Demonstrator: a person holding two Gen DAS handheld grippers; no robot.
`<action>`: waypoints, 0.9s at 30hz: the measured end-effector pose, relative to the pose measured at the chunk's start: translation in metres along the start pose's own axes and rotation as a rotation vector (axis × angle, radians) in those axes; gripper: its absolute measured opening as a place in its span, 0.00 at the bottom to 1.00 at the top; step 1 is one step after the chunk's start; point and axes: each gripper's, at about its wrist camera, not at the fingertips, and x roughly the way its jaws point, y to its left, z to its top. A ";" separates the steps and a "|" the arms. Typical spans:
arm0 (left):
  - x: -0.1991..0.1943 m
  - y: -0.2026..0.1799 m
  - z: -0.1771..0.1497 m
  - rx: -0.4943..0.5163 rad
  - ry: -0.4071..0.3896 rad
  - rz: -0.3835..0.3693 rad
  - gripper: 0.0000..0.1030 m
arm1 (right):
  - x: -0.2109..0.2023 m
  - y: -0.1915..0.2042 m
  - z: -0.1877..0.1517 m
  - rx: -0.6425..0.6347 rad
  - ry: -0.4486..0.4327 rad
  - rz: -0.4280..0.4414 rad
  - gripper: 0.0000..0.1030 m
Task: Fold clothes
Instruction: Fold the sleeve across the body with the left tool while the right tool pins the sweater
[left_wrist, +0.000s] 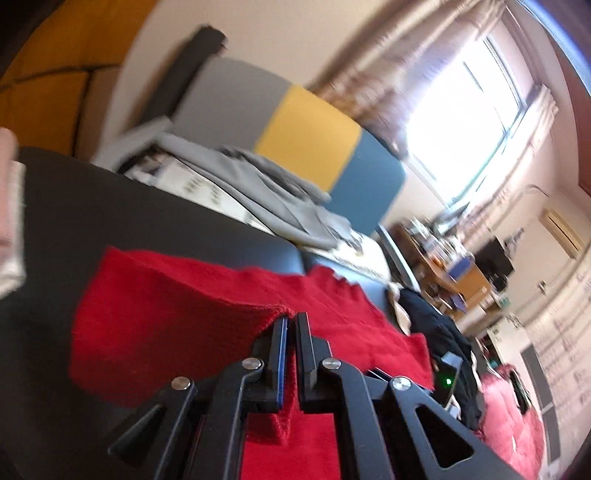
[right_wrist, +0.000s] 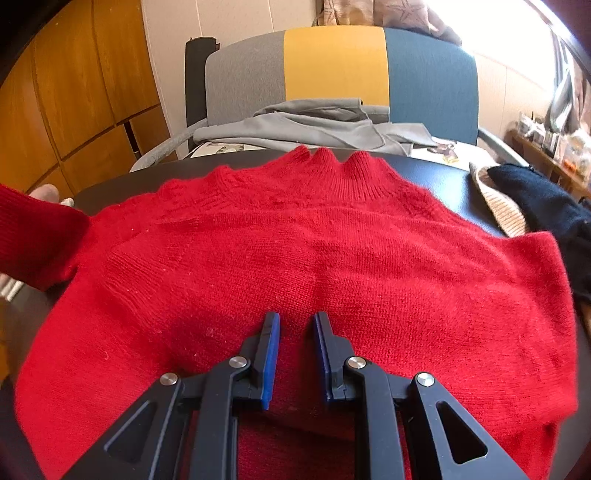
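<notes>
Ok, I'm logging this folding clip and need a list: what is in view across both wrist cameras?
red sweater: one, red knit, spread on the dark table, collar toward the chair
table: one, black, under the sweater
grey garment: one, grey, crumpled on the chair seat
chair: one, back panels grey, yellow and blue, behind the table
dark garment: one, navy or black, at the table's right edge
beige knit: one, beige, beside the dark garment
pink item: one, pink, fluffy, low right in the left view
left gripper: one, black, pinching a sweater edge
right gripper: one, black with blue pads, open over the sweater
</notes>
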 end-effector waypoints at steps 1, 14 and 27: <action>0.013 -0.007 -0.004 0.004 0.021 -0.007 0.02 | -0.001 0.000 0.001 0.006 0.003 0.008 0.19; 0.087 -0.036 -0.050 0.032 0.135 -0.094 0.15 | -0.037 0.048 0.000 0.112 -0.067 0.389 0.67; -0.005 0.061 -0.133 -0.107 -0.101 0.134 0.17 | 0.015 0.124 0.014 -0.015 0.111 0.414 0.37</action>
